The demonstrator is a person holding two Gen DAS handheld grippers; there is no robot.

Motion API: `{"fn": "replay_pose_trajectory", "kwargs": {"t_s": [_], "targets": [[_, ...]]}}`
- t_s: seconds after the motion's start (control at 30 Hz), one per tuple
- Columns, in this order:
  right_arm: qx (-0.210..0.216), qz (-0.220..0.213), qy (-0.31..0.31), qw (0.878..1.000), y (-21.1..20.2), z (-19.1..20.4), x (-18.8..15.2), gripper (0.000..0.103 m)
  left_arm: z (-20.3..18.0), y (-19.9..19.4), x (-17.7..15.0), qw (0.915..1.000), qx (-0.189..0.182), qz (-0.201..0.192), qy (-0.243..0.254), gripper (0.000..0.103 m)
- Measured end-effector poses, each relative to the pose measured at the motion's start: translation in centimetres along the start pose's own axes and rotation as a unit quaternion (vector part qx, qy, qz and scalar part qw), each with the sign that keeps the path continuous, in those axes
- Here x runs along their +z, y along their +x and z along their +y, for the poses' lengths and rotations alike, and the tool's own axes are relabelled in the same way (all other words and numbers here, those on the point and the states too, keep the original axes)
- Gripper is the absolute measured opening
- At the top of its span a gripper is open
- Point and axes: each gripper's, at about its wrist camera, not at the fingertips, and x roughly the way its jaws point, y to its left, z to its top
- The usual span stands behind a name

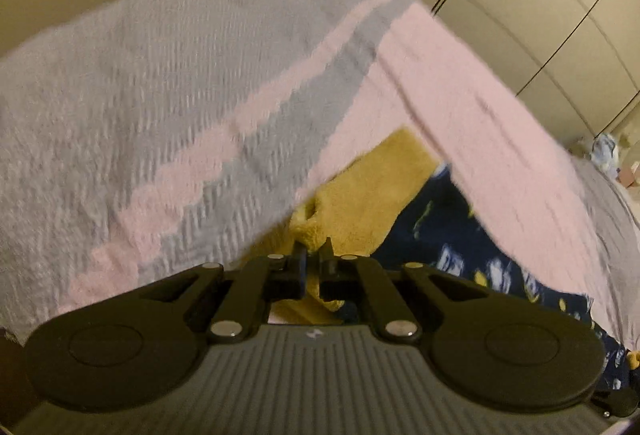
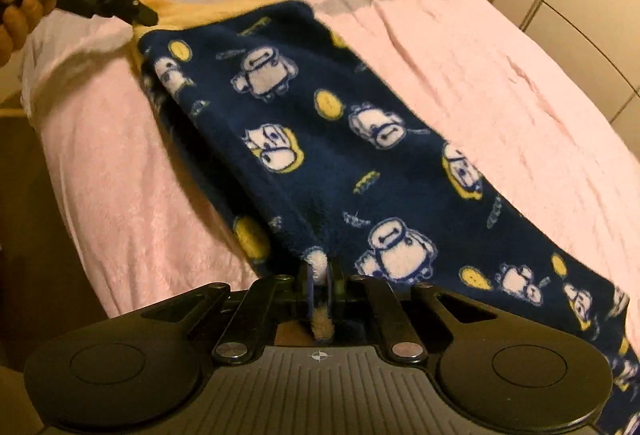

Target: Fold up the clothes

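A fleece garment [image 2: 320, 139], navy with white cartoon figures and yellow discs on one face and plain yellow pile on the other, is lying stretched in a long band across a bed [image 2: 480, 75]. The bed is wearing a pink, short-napped cover with a grey striped band near its far edge; the cover is showing fine creases and dropping off in rounded edges at the left and far sides. Pink cover is lying bare on both sides of the garment, wider on the right.

The right hand-held gripper [image 2: 320, 283] is pointing steeply down, its jaws closed on the garment's near corner, a tuft of white and tan pile bulging between them. The left hand-held gripper [image 2: 144, 15] is reaching in from the upper left, a hand [image 2: 16, 11] wrapped around its grip, its tip at the garment's far corner. From the left wrist view, its jaws [image 1: 314, 249] are pinching the yellow fleece [image 1: 360, 195], drawn nearly together. A grey and pink towelling cloth [image 1: 160, 95], coarse-looped and blurred, is filling much of that view.

Pale cupboard doors [image 1: 540, 15] are standing beyond the bed.
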Motion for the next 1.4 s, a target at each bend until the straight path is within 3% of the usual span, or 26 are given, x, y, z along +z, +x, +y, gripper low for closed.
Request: {"fn": "replay_pose_trajectory", "kwargs": {"t_s": [0.1, 0.17, 0.23, 0.27, 0.33, 0.43, 0.5, 0.57, 0.6, 0.67, 0.7, 0.77, 0.83, 0.9, 0.93, 0.97, 1.03, 1.17, 1.3, 1.4], "targets": [[0.007, 0.001, 0.003, 1.000, 0.1, -0.1, -0.2, 0.004, -0.4, 0.0, -0.8, 0.9999, 0.014, -0.003, 0.007, 0.003], [0.009, 0.013, 0.004, 1.000, 0.7, -0.1, -0.5, 0.004, -0.7, 1.4, -1.7, 0.9969, 0.055, 0.039, 0.040, 0.008], [0.013, 0.037, 0.007, 0.999, 1.6, 0.1, -0.6, 0.017, -1.0, 2.9, -2.2, 0.9910, 0.091, 0.078, 0.060, 0.009], [0.014, 0.038, 0.006, 0.999, 1.7, 0.2, -0.5, 0.019, -1.1, 2.8, -1.9, 0.9911, 0.092, 0.078, 0.055, 0.011], [0.019, 0.021, 0.020, 0.999, 0.5, -0.6, 0.0, 0.033, -1.5, 2.0, -0.3, 0.9924, 0.089, 0.070, 0.048, 0.016], [-0.002, -0.016, 0.088, 0.996, -1.8, -3.2, 0.1, 0.049, -2.2, 0.5, 2.4, 0.9946, 0.073, 0.056, 0.049, 0.016], [-0.024, -0.030, 0.157, 0.987, -2.7, -5.9, -0.2, 0.052, -2.9, 0.2, 4.2, 0.9952, 0.055, 0.052, 0.061, 0.029], [-0.065, -0.010, 0.252, 0.965, -2.3, -9.7, -1.0, 0.053, -4.0, 1.1, 5.9, 0.9955, 0.036, 0.052, 0.070, 0.042], [-0.084, 0.008, 0.307, 0.948, -1.9, -11.9, -1.6, 0.053, -4.6, 2.0, 6.7, 0.9955, 0.022, 0.055, 0.075, 0.043], [-0.085, 0.016, 0.417, 0.905, -1.4, -15.9, -3.0, 0.053, -5.8, 3.9, 7.8, 0.9945, 0.000, 0.074, 0.075, 0.045], [-0.080, 0.010, 0.472, 0.878, -1.5, -17.9, -3.9, 0.053, -6.2, 5.3, 8.5, 0.9942, -0.010, 0.084, 0.066, 0.048], [-0.093, 0.008, 0.546, 0.833, -1.6, -20.7, -5.3, 0.053, -6.5, 8.1, 9.6, 0.9934, -0.030, 0.105, 0.037, 0.050], [-0.106, 0.008, 0.585, 0.804, -1.4, -22.4, -6.4, 0.053, -6.3, 10.6, 10.3, 0.9906, -0.051, 0.127, -0.001, 0.050], [-0.124, 0.013, 0.600, 0.790, -1.3, -23.2, -7.1, 0.053, -6.0, 12.3, 10.1, 0.9844, -0.082, 0.152, -0.034, 0.032], [-0.131, 0.017, 0.602, 0.788, -1.2, -23.4, -7.3, 0.053, -5.9, 12.0, 9.9, 0.9865, -0.076, 0.142, -0.029, 0.007], [-0.135, 0.022, 0.599, 0.789, -1.0, -23.4, -7.4, 0.053, -6.0, 11.4, 9.7, 0.9900, -0.064, 0.125, -0.018, 0.006], [-0.142, 0.030, 0.591, 0.794, -0.7, -23.2, -7.5, 0.053, -6.1, 10.2, 9.3, 0.9952, -0.039, 0.090, 0.003, 0.005], [-0.166, 0.043, 0.550, 0.818, 0.8, -22.7, -7.0, 0.053, -5.9, 8.8, 9.0, 0.9985, 0.009, 0.034, 0.041, 0.005], [-0.184, 0.056, 0.514, 0.836, 2.5, -22.2, -6.6, 0.053, -6.0, 13.3, 7.9, 0.9922, 0.039, 0.086, 0.081, 0.010], [-0.190, 0.065, 0.501, 0.842, 2.9, -21.8, -6.4, 0.053, -6.0, 13.7, 7.7, 0.9901, 0.059, 0.085, 0.095, 0.019]]}}
